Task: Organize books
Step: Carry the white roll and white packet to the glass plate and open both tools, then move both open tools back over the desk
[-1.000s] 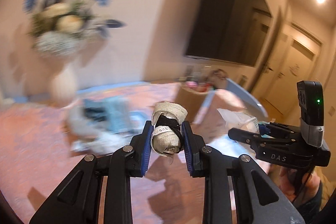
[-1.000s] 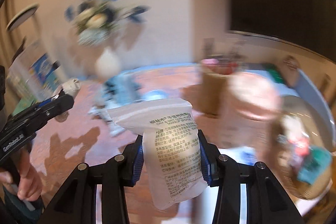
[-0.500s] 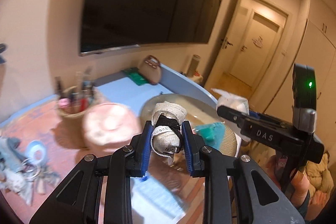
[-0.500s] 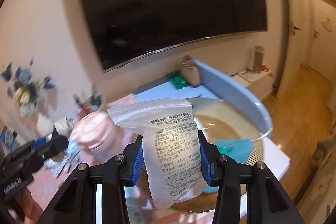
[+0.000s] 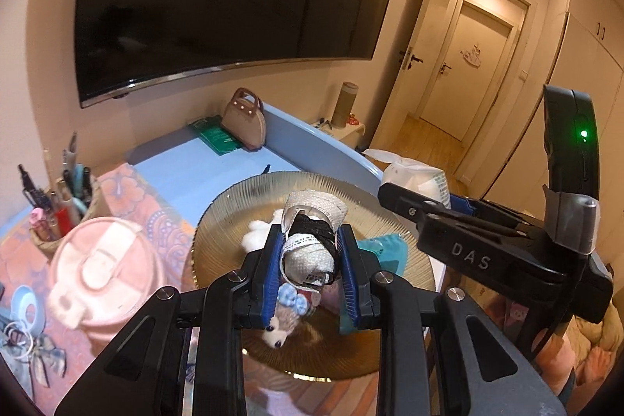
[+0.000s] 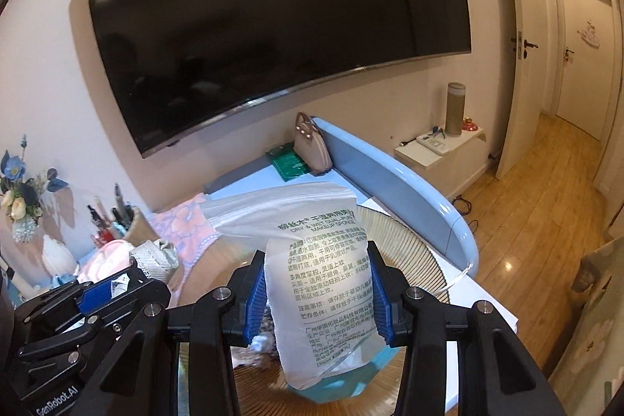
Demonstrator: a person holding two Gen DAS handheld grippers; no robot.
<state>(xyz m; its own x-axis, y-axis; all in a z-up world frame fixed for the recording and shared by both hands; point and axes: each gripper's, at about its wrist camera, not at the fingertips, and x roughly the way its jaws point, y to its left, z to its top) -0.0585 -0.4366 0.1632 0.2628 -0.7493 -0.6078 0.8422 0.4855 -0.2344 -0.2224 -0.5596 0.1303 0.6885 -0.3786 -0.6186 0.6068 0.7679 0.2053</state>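
Observation:
My left gripper (image 5: 310, 273) is shut on a small cream lace bundle tied with black (image 5: 310, 240), held above a ribbed gold glass plate (image 5: 234, 217). In the right wrist view my right gripper (image 6: 318, 293) is shut on a white zip bag of makeup sponges (image 6: 323, 271), which hangs over the same plate (image 6: 413, 240). A plush toy (image 5: 279, 328), a blue bow (image 5: 292, 297) and a teal pouch (image 5: 384, 246) lie in the plate. A green book (image 5: 216, 137) lies flat at the back of the blue desk (image 5: 187, 170). The right gripper (image 5: 394, 192) shows at the right of the left wrist view, with its bag (image 5: 413, 176).
A pink lidded container (image 5: 101, 271), a pen cup (image 5: 58, 209), tape and keys (image 5: 21, 314) crowd the left on a floral cloth. A small handbag (image 5: 245, 125) stands by the book. A large TV (image 6: 273, 18) hangs on the wall. A flower vase (image 6: 19, 197) stands far left.
Both grippers swung right from the flower vase and cluttered left end to above the gold plate, keeping hold of the lace bundle and the sponge bag.

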